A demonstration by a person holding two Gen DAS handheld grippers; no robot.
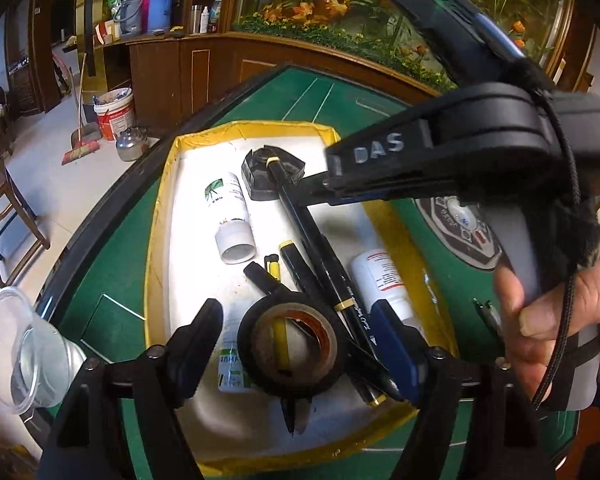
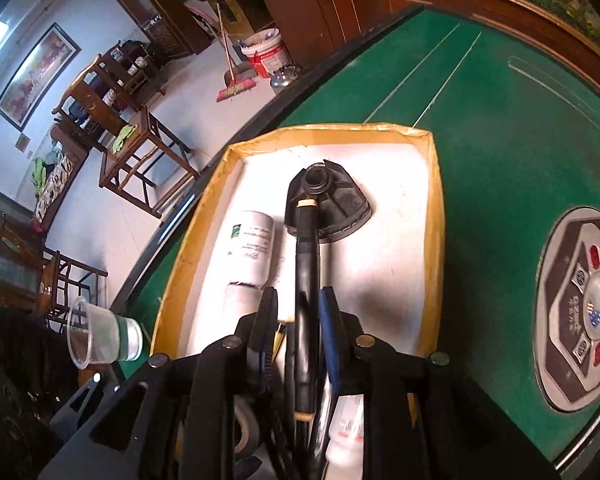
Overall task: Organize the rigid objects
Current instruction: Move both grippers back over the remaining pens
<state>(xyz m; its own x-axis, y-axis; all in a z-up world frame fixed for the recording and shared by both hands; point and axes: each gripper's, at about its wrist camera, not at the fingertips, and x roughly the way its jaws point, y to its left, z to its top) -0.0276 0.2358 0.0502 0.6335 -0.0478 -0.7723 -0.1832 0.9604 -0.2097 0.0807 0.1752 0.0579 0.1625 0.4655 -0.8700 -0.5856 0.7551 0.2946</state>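
Left tongs (image 1: 296,344) open over tape roll (image 1: 290,346) | right tongs (image 2: 296,320) around black pen (image 2: 306,280), grip unclear (loosening?) | most items already in tray (image 1: 160,240); I'd say nearly done

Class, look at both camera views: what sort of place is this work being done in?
Probably a home living or games room: a green felt mahjong-style table with a central control panel, wooden chairs, and a broom beside a bucket.

A black tape roll (image 1: 290,350) lies in the yellow-rimmed tray (image 1: 156,248) between the left gripper (image 1: 296,320)'s spread fingers. The right gripper (image 1: 320,190) reaches over a long black pen (image 1: 312,240).
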